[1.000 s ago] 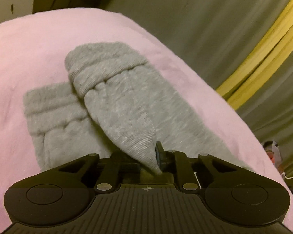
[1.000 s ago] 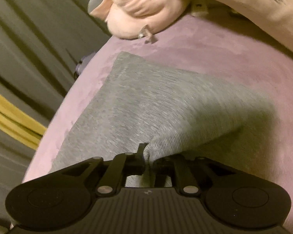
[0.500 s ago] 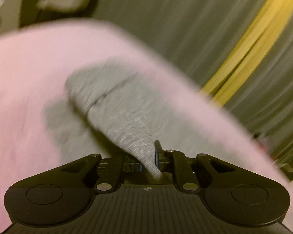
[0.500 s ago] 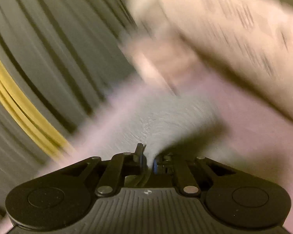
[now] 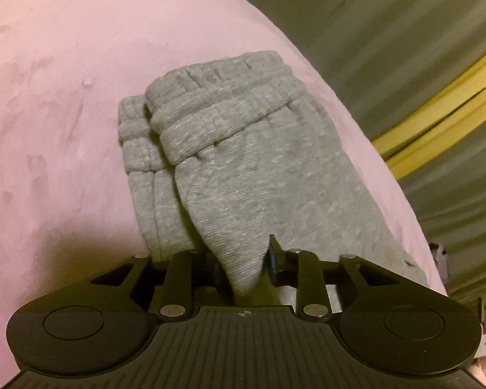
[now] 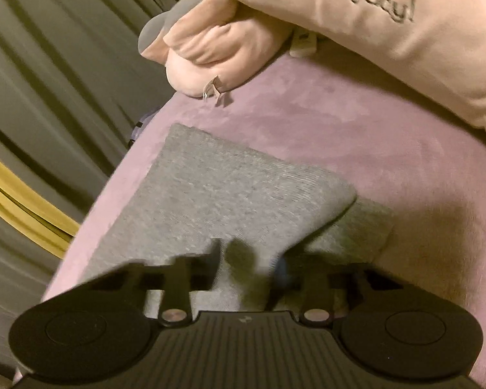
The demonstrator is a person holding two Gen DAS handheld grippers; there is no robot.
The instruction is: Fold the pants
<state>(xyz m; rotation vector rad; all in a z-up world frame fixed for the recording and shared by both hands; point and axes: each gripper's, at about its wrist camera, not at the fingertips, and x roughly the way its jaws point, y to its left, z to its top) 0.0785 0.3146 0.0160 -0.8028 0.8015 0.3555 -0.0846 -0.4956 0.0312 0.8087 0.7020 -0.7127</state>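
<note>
Left wrist view: the left hand-held gripper (image 5: 243, 267) is closed on a pinched fold of the grey pants (image 5: 243, 168). The fabric rises from the pink bed cover (image 5: 64, 97) into the gap between the fingers. The ribbed waistband (image 5: 217, 97) lies at the far end of the garment, doubled so that one elastic band sits on top of another, the lower one offset to the left. The pants lie close to the right edge of the bed, beyond which grey-green pleated fabric (image 5: 388, 32) with a yellow stripe (image 5: 437, 110) is seen.

Right wrist view: the right hand-held gripper (image 6: 246, 269) appears motion-blurred; a bunch of the grey pants (image 6: 226, 201) passes between its fingers, which are closed on it. One layer is folded over another, and a lower corner shows at the right. The garment rests on the pink bed cover (image 6: 388, 136) near its left edge. At the far side lie a pale pink plush item (image 6: 210, 48) and a cream pillow (image 6: 388, 26) bearing embroidered lettering, only partly legible.
</note>
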